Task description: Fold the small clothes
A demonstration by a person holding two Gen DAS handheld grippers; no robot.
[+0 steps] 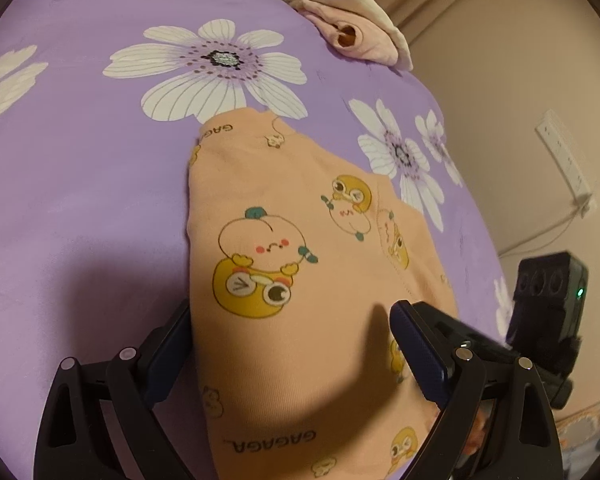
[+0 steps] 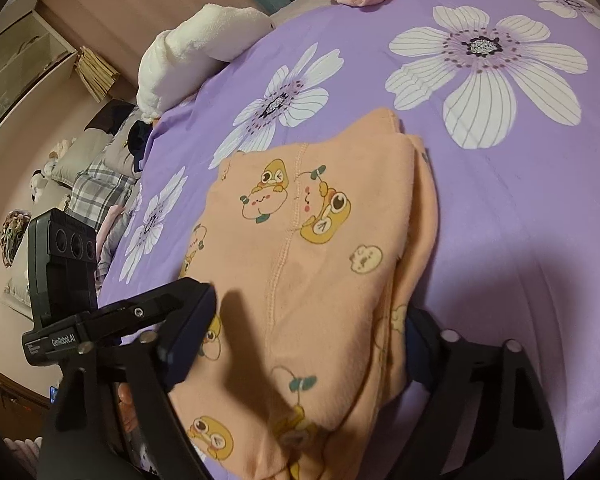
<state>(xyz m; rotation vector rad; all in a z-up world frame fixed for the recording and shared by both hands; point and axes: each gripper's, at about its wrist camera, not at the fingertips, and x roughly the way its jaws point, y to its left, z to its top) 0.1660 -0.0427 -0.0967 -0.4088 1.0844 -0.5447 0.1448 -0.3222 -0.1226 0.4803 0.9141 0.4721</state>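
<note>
— Where's the garment?

— The peach garment (image 1: 300, 272) lies folded on the purple sheet (image 1: 80, 200), filling the lower middle of both views. In the right view (image 2: 320, 280) its layered edges stack up along the right side, and a seam runs down its centre.

— And your left gripper (image 1: 296, 356)?

— Fingers apart, straddling the cloth at the bottom of the frame. The left finger (image 1: 168, 356) sits at the cloth's left edge, partly tucked behind it; the right finger (image 1: 420, 352) lies over the fabric. I can't tell whether either pad presses on it.

— The right gripper (image 2: 304, 344)?

— Also spread wide, the garment between the fingers. The left finger (image 2: 192, 336) is at the cloth's left edge; the right one (image 2: 420, 344) is mostly hidden behind the stacked folds. No clamp visible.

— Anything else around?

— A pink cloth (image 1: 356, 36) bunched at the top of the left view, and a white plush thing (image 2: 196, 48) at the sheet's edge, upper left of the right view.
</note>
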